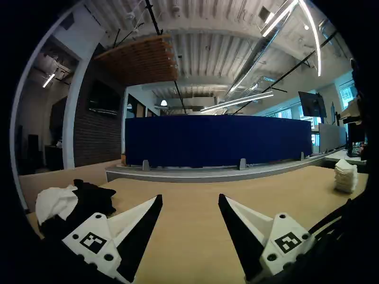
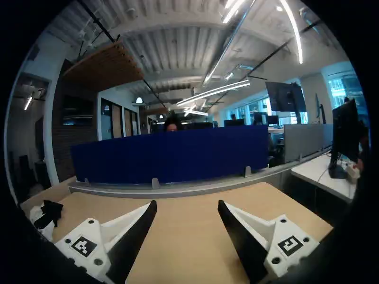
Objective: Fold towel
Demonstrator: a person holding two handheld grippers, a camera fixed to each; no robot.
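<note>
A heap of black and white towels point(image 1: 76, 201) lies on the wooden table point(image 1: 189, 199) at the left in the left gripper view. My left gripper point(image 1: 189, 201) stands open just right of that heap, nothing between its fingers. A stack of folded white towels point(image 1: 345, 176) sits at the table's far right. In the right gripper view the same black and white heap point(image 2: 46, 214) shows far off at the left edge. My right gripper point(image 2: 187, 206) is open over bare tabletop point(image 2: 189, 217), holding nothing.
A blue divider panel point(image 1: 213, 141) runs along the back of the table on a grey rail. The top of a person's head point(image 2: 172, 124) shows behind it. A white desk with a monitor point(image 2: 346, 135) stands to the right, beyond the table's right edge.
</note>
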